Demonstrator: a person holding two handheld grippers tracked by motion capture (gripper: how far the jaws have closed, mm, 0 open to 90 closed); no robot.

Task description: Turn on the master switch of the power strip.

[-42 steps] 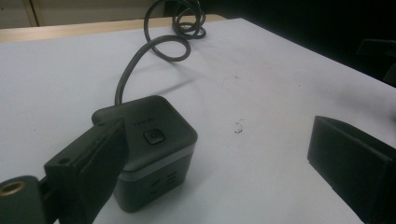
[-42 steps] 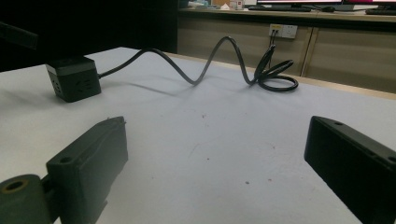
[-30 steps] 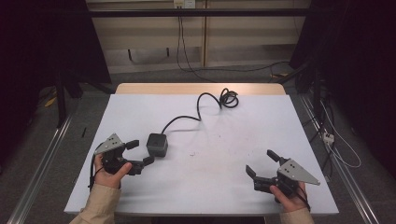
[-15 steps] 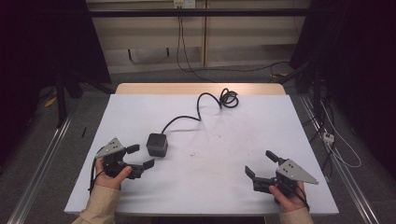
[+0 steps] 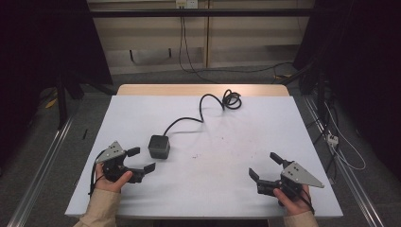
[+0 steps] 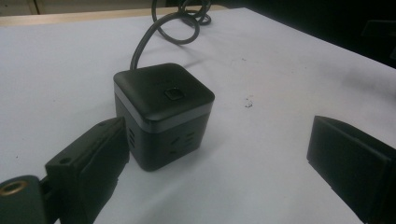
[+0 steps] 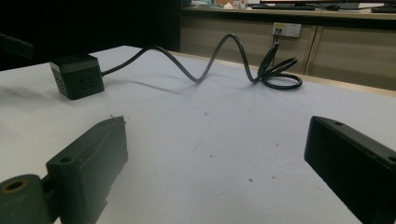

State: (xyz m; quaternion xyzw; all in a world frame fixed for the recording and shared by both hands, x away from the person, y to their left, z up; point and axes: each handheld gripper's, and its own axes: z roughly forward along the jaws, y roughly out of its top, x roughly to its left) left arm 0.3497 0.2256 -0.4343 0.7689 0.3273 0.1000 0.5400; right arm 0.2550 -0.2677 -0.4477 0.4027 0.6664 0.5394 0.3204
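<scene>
Bright overhead light on the white table (image 5: 227,189) — dark surroundings, near jaws slightly blurred
</scene>
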